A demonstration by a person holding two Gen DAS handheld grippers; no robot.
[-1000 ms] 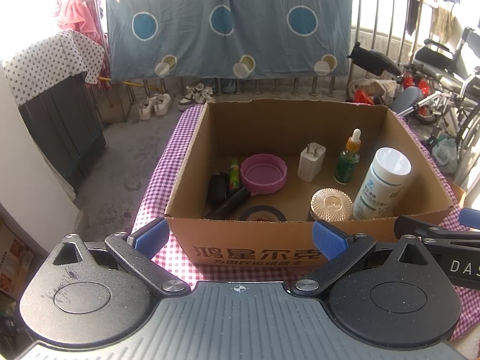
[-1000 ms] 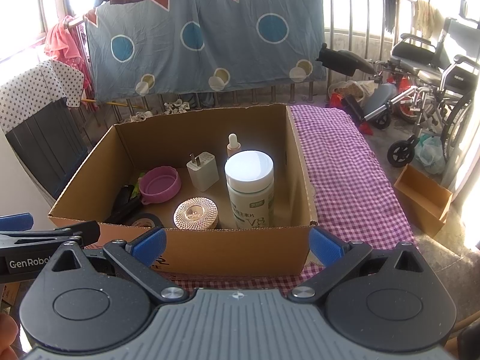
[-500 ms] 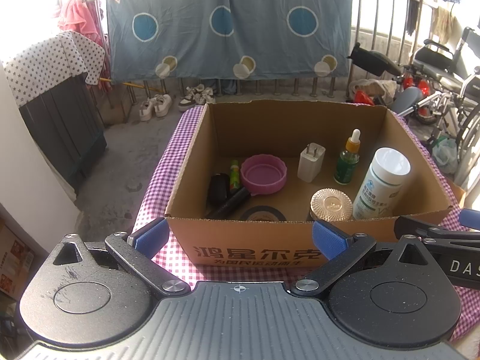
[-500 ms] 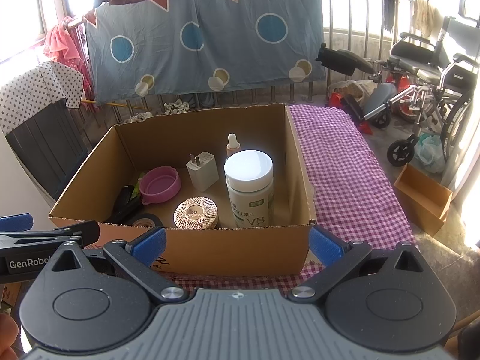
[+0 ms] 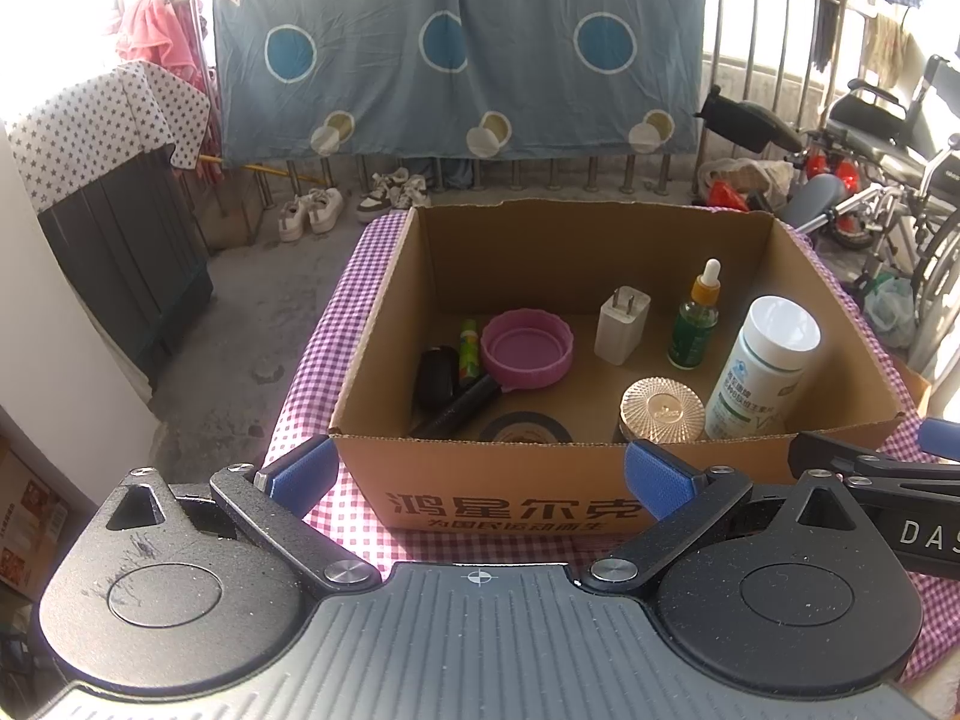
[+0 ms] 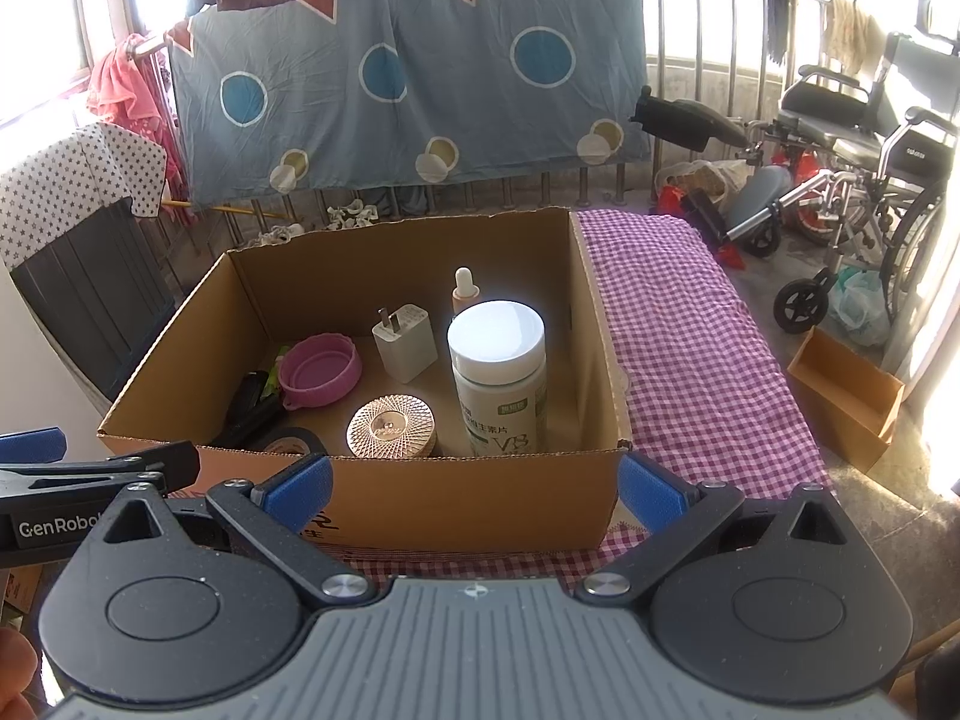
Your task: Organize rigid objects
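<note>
An open cardboard box (image 5: 504,498) stands on a purple checked cloth (image 6: 690,348). Inside it are a white pill bottle (image 5: 762,366), a green dropper bottle (image 5: 693,324), a white charger plug (image 5: 621,324), a pink lid (image 5: 528,348), a round gold jar lid (image 5: 660,411), a black tape roll (image 5: 525,427) and dark items at the left (image 5: 438,378). The same box (image 6: 456,504) and bottle (image 6: 498,378) show in the right wrist view. My left gripper (image 5: 477,480) and right gripper (image 6: 474,489) are both open and empty, in front of the box's near wall.
A blue sheet (image 5: 456,48) hangs on a railing behind. A wheelchair (image 6: 852,138) and a small cardboard box (image 6: 846,396) are on the floor to the right. A dark cabinet (image 5: 120,252) stands at the left. Shoes (image 5: 312,210) lie by the railing.
</note>
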